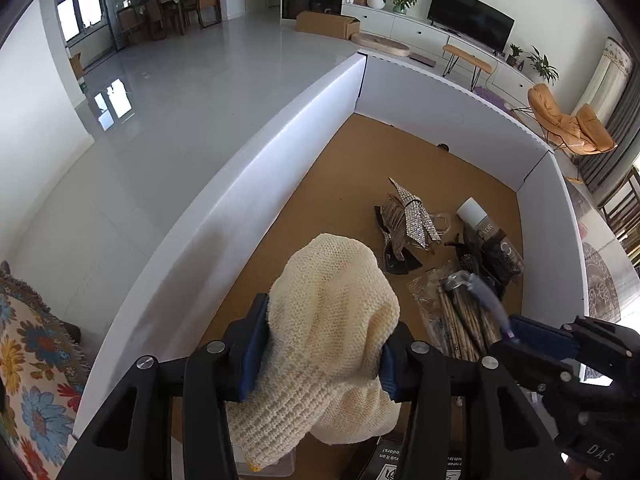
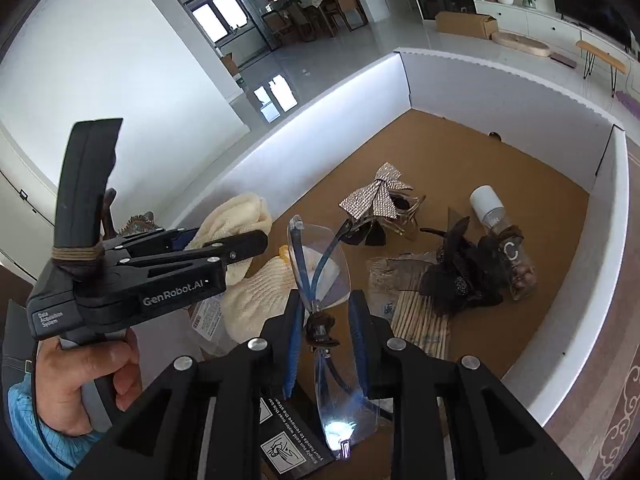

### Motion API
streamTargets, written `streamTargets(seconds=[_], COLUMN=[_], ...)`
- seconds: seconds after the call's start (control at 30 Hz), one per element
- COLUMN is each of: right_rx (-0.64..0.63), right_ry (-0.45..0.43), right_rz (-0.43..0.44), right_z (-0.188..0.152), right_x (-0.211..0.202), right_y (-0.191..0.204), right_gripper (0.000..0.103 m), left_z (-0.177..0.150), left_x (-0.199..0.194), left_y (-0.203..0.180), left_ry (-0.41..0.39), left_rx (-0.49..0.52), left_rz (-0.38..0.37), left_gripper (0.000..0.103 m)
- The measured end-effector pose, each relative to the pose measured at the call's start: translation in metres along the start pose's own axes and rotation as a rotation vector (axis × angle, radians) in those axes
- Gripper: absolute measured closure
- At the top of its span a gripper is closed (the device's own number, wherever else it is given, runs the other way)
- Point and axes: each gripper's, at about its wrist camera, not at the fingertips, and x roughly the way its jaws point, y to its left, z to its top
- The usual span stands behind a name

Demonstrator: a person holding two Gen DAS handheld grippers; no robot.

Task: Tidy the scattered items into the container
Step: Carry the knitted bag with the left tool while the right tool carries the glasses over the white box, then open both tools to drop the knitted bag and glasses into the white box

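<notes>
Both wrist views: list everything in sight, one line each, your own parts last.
Container: one, white walls, brown floor, below both claws.
Knit cloth: one, cream, between the left claw's pads.
Glasses: one pair, clear lenses, blue arms, between the right claw's pads.
Sequin bow: one, silver, mid-floor.
Bottle: one, white cap, lying near the right wall.
Lace bow: one, black, beside the bottle.
Bagged sticks: one pack, tan, near floor.
Left claw: black, blue pads.
Right claw: black, blue pads.
Hand: one, holding the left claw's handle.
</notes>
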Motion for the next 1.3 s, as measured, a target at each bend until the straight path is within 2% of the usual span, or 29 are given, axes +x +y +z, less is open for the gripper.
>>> streamTargets(seconds=[0.03, 0.07, 0.1, 0.17, 0.27, 0.4, 0.5, 0.63, 0.77, 0.93, 1.03, 1.3], right_rx=[-0.011, -0.026, -0.043, -0.065, -0.089, -0.117, -0.115, -0.111, -0.094, -0.109, -0.121, -0.142], right_ry=[0.014, 0.016, 0.002, -0.029, -0.071, -0.095, -0.092, -0.103, -0.108, -0.106, -0.11, -0.102], right_rz=[0.01, 0.011, -0.002, -0.028, -0.069, -0.145, -0.168, -0.182, -0.179, -0.192, -0.206, -0.213], right_z=[-0.001, -0.001, -0.001, 0.0, 0.001, 0.0, -0.003, -0.009, -0.015, -0.018, -0.019, -0.018], right_x=[0.003, 0.002, -0.002, -0.016, -0.044, -0.076, -0.091, -0.105, -0.114, -0.115, -0.116, -0.112], right_y=[-0.002, -0.003, -0.003, -0.007, -0.017, -0.029, -0.039, -0.042, -0.047, -0.045, -0.042, -0.039], right_gripper=[0.044, 0.033, 0.033, 0.033, 0.033, 0.033, 0.033, 0.033, 0.033, 0.033, 0.033, 0.033], left_z=[0.0, -0.001, -0.001, -0.003, -0.007, -0.015, -0.021, -0.026, -0.031, -0.036, -0.038, -0.04], left_x=[-0.003, -0.008, -0.014, -0.025, -0.033, -0.06, -0.079, -0.095, -0.096, -0.096, -0.095, -0.093], left_y=[-0.001, -0.003, -0.006, -0.011, -0.025, -0.052, -0.068, -0.083, -0.091, -0.097, -0.093, -0.089], left_ry=[-0.014, -0.031, -0.05, -0.072, -0.053, -0.165, -0.226, -0.26, -0.253, -0.247, -0.246, -0.253], left_rx=[-0.003, -0.006, -0.012, -0.03, -0.032, -0.006, -0.038, -0.082, -0.102, -0.122, -0.154, -0.161], left_rz=[0.006, 0.012, 0.004, -0.005, 0.009, 0.102, 0.12, 0.14, 0.136, 0.172, 0.158, 0.231], left_gripper=[0.03, 0.007, 0.0, 0.0, 0.0, 0.0, 0.0, 0.0, 0.0, 0.0, 0.0, 0.0])
